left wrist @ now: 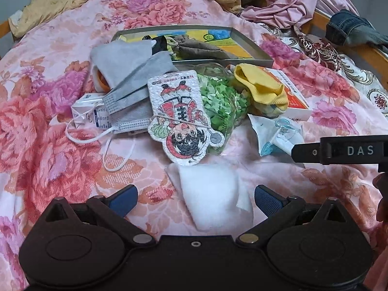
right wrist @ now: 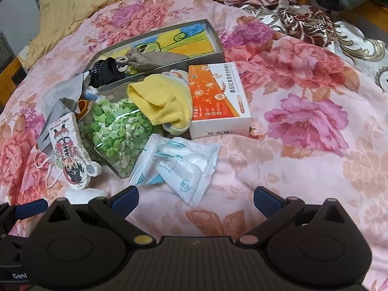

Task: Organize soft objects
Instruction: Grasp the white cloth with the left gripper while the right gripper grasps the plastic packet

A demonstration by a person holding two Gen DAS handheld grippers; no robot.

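A heap of small things lies on a pink floral bedspread (left wrist: 48, 121). A white cotton pad (left wrist: 213, 194) lies between the open fingers of my left gripper (left wrist: 196, 200), which holds nothing. Beyond it are a cartoon embroidered patch (left wrist: 180, 116), a grey face mask (left wrist: 128, 101), a yellow sock (left wrist: 264, 87) and a bag of green pieces (left wrist: 220, 99). My right gripper (right wrist: 196, 200) is open and empty just short of a white wrapped packet (right wrist: 179, 165). The yellow sock (right wrist: 162, 101) and green bag (right wrist: 116, 131) lie beyond it.
A shallow metal tray (left wrist: 252, 44) with a colourful drawing holds a brown pouch (left wrist: 201, 46) and dark cloth. An orange and white box (right wrist: 218, 97) lies by the sock. Yellow and pink cloths (left wrist: 298, 0) are piled at the back. The right gripper's body (left wrist: 339, 150) shows at the right edge.
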